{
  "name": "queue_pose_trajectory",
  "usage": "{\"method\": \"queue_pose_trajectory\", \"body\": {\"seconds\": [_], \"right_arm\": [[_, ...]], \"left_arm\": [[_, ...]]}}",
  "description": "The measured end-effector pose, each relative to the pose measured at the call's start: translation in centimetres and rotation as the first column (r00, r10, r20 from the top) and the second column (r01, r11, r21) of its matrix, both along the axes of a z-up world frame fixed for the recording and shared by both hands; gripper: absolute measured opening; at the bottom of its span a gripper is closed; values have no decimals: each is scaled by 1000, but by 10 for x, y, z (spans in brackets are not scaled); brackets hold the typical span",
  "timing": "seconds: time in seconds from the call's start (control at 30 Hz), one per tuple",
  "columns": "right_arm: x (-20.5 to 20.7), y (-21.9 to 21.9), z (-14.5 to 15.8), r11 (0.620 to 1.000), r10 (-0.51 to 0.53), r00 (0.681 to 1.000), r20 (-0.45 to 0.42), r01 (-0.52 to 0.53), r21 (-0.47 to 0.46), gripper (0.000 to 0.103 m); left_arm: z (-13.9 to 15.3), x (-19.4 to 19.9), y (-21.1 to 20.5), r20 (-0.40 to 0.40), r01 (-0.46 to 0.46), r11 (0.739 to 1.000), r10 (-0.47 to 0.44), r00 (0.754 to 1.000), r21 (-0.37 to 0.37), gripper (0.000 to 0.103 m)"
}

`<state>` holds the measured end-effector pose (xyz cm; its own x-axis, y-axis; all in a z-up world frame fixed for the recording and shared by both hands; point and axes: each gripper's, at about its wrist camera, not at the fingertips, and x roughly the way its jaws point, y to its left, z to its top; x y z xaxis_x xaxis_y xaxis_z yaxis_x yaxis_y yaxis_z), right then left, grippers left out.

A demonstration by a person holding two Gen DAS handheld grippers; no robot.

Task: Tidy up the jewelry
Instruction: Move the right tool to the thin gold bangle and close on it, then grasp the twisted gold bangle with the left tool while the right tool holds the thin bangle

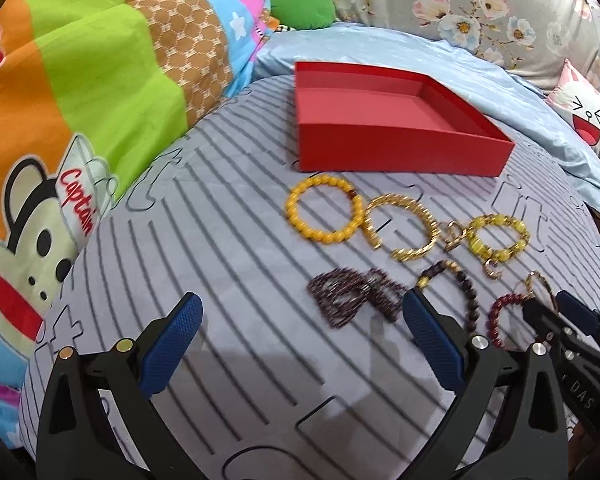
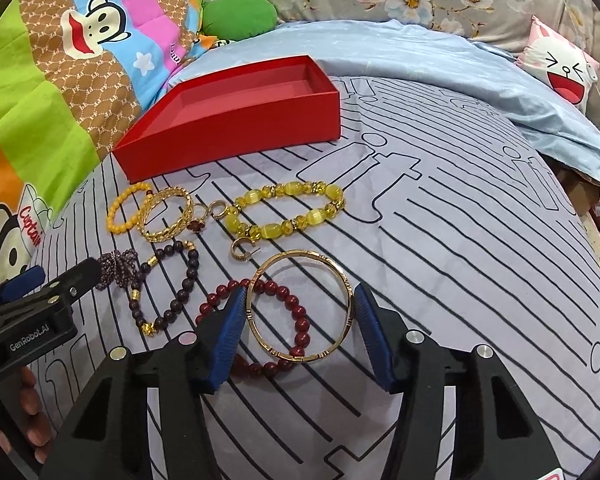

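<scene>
My right gripper (image 2: 298,312) is shut on a thin gold bangle (image 2: 300,255), one blue pad pressed on each side of it. The bangle overlaps a dark red bead bracelet (image 2: 301,320) on the striped sheet. An open red box (image 2: 228,136) sits farther back, empty. In front of it lie a yellow bead bracelet (image 1: 290,208), a gold chain bracelet (image 1: 428,216) and a pale yellow stone bracelet (image 2: 333,192). Nearer are a dark brown bead bracelet (image 2: 192,276) and a purple bead strand (image 1: 340,300). My left gripper (image 1: 302,304) stands open just short of that strand, holding nothing.
Small gold rings (image 2: 216,208) and a hoop earring (image 2: 240,250) lie among the bracelets. A colourful cartoon quilt (image 1: 80,100) rises on the left, and a blue pillow (image 2: 420,52) and floral fabric lie behind. A hand (image 2: 28,400) holds the left gripper's handle.
</scene>
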<state>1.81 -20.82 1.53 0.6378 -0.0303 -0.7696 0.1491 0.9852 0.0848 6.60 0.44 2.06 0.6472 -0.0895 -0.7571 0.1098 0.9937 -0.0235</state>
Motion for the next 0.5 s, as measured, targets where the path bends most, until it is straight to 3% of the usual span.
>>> {"method": "queue_pose_trajectory", "body": {"seconds": [0.3,0.5], "right_arm": [[3,-9,0,1000,-18,1000,-4,18,9,53],[7,-15,-1,1000,-26,1000,-11,26,16,53]], "left_arm": [[5,24,-37,25,95,995,-95,995,-14,95],[-8,35,-47,-7,115,993,-115,993,0,84]]}}
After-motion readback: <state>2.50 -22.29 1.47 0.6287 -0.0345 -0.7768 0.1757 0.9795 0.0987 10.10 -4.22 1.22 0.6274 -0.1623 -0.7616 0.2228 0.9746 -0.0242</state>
